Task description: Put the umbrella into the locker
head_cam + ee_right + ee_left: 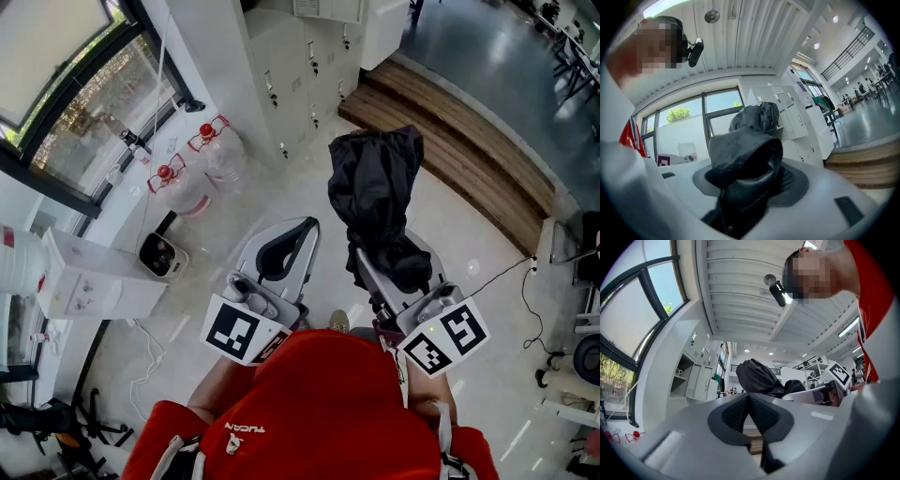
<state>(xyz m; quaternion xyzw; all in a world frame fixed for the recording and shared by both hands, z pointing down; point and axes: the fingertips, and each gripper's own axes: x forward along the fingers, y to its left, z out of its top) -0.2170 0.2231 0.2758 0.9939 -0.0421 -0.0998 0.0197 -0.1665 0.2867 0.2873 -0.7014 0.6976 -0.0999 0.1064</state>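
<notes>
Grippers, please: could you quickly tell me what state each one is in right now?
Left gripper: shut, holding nothing.
Right gripper: shut on the black umbrella.

person is wearing a red shirt, with small white print showing on it and white-edged straps running over the shoulders. black camera is sitting at the head. left gripper and right gripper are showing pale grey shells, dark ribbed pads and black-and-white marker cubes.
</notes>
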